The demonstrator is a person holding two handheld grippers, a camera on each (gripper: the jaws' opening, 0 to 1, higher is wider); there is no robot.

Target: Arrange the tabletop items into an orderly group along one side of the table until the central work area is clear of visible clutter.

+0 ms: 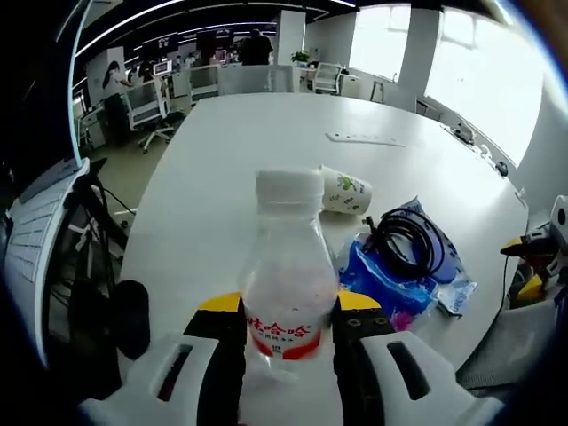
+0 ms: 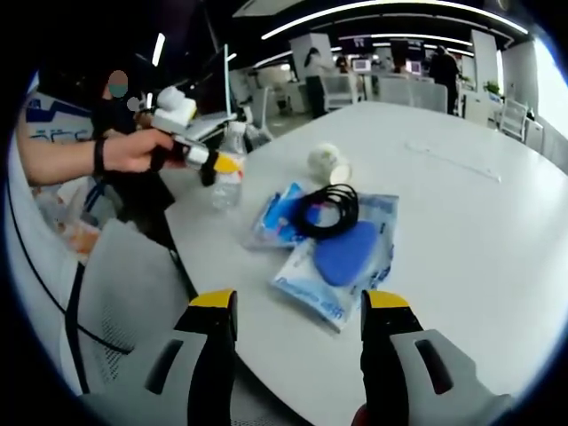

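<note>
Your left gripper [image 1: 290, 312] had its two yellow-tipped jaws closed against the sides of a clear plastic bottle [image 1: 287, 275], which stood upright between them near the table's near edge. The bottle carried a white cap and a red-and-white label low on its body. In the right gripper view you could see the same grip from the side: your hand [image 2: 133, 149] held the left gripper out over the table corner with the bottle [image 2: 229, 173] clamped in it.

Your right gripper [image 2: 299, 312] was wide open and held nothing; its jaws hung over the table's near edge, short of the pile.

On the white table [image 1: 266, 151] a paper cup [image 1: 344, 192] with a green print lay on its side just behind and right of the bottle. Right of that, a coil of black cable [image 1: 410, 241] sat on top of blue-and-clear plastic packets [image 1: 390, 288]. In the right gripper view the cable coil [image 2: 328, 209] rested across the packets [image 2: 333, 266], and a solid blue pouch showed inside the nearest one. The cup [image 2: 327, 163] lay just beyond the coil.

Farther along the table lay a long white strip [image 1: 364, 138], well apart from the cluster. Office chairs [image 1: 146, 106] stood off the far end.
</note>
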